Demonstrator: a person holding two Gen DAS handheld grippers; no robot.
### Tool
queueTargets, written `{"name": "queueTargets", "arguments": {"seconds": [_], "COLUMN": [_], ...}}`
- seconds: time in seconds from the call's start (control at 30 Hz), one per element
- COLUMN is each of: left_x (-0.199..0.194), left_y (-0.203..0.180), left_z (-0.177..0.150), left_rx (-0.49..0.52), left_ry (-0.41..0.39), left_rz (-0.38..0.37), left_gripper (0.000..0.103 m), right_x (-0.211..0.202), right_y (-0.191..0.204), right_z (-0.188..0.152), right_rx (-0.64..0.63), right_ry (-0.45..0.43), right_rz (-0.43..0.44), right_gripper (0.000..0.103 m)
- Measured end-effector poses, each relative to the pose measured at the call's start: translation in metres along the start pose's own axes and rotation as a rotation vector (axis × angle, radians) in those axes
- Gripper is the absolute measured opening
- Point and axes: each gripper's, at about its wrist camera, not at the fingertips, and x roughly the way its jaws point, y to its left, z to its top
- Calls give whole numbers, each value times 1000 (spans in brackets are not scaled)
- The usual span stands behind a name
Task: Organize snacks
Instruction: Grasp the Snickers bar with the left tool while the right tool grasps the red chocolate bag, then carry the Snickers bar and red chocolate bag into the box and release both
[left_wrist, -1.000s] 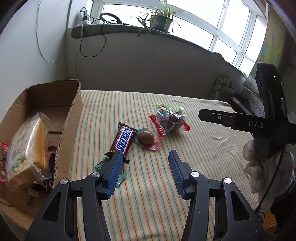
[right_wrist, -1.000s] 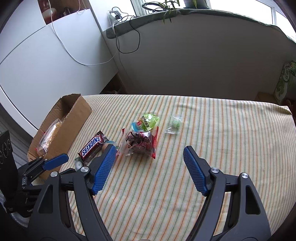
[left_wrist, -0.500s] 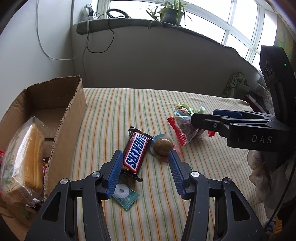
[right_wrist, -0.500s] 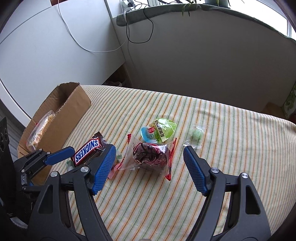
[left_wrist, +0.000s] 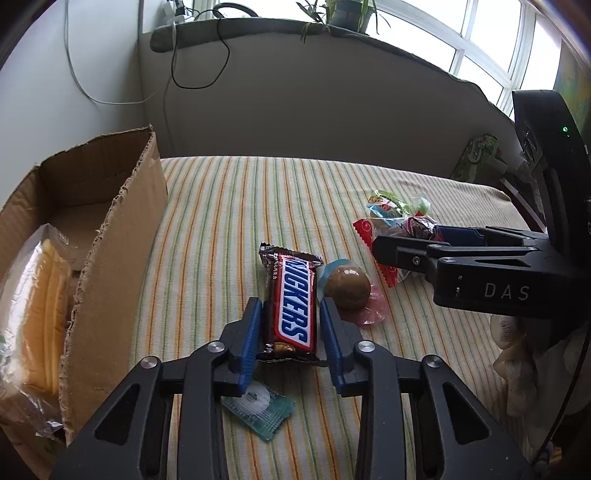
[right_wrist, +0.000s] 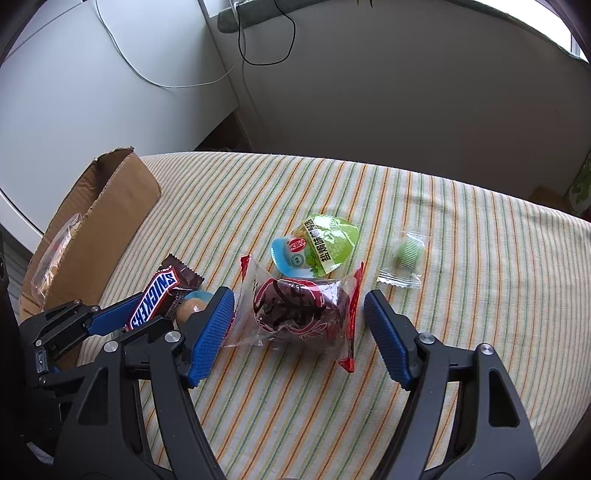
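Note:
My left gripper (left_wrist: 291, 314) has closed its blue fingers onto the sides of a Snickers bar (left_wrist: 293, 302) lying on the striped cloth; the bar also shows in the right wrist view (right_wrist: 155, 299). A round brown candy (left_wrist: 347, 288) lies just right of it. My right gripper (right_wrist: 299, 314) is open, its fingers on either side of a clear red-edged packet with a dark snack (right_wrist: 299, 310). A green and blue jelly cup (right_wrist: 317, 247) lies behind that packet. The open cardboard box (left_wrist: 110, 236) stands at the left.
A small teal wrapped candy (left_wrist: 258, 404) lies under my left gripper. A small green wrapped sweet (right_wrist: 406, 254) lies right of the jelly cup. The box holds a bag of yellow crackers (left_wrist: 40, 306). A wall and windowsill with a plant (left_wrist: 343, 14) run behind the table.
Both grippers moved forward and down. My left fingers narrowed from wide open onto the Snickers bar. My right gripper came to straddle the red-edged packet.

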Motion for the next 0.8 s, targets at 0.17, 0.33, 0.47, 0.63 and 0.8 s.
{"name": "queueTargets", "arguments": {"seconds": [0.17, 0.33, 0.47, 0.63, 0.8], "left_x": [0, -8, -19, -37, -60], "left_y": [-2, -2, -4, -2, 2], "left_z": [0, -1, -4, -8, -9], "left_rx": [0, -11, -8, -17, -17], "left_ry": [1, -17, -32, -55, -90], "left_rz": [-12, -34, -54, -79, -93], "left_gripper": [27, 27, 27, 27, 27], "right_x": [-5, -18, -34, -58, -78], "right_y": [-3, -7, -9, -6, 5], "right_z": [-2, -10, -15, -20, -22], "right_rx": [6, 21, 34, 38, 26], "right_ry": [7, -4, -27, -55, -79], "right_rz": [11, 23, 23, 23, 23], "right_gripper": [63, 61, 61, 61, 61]}}
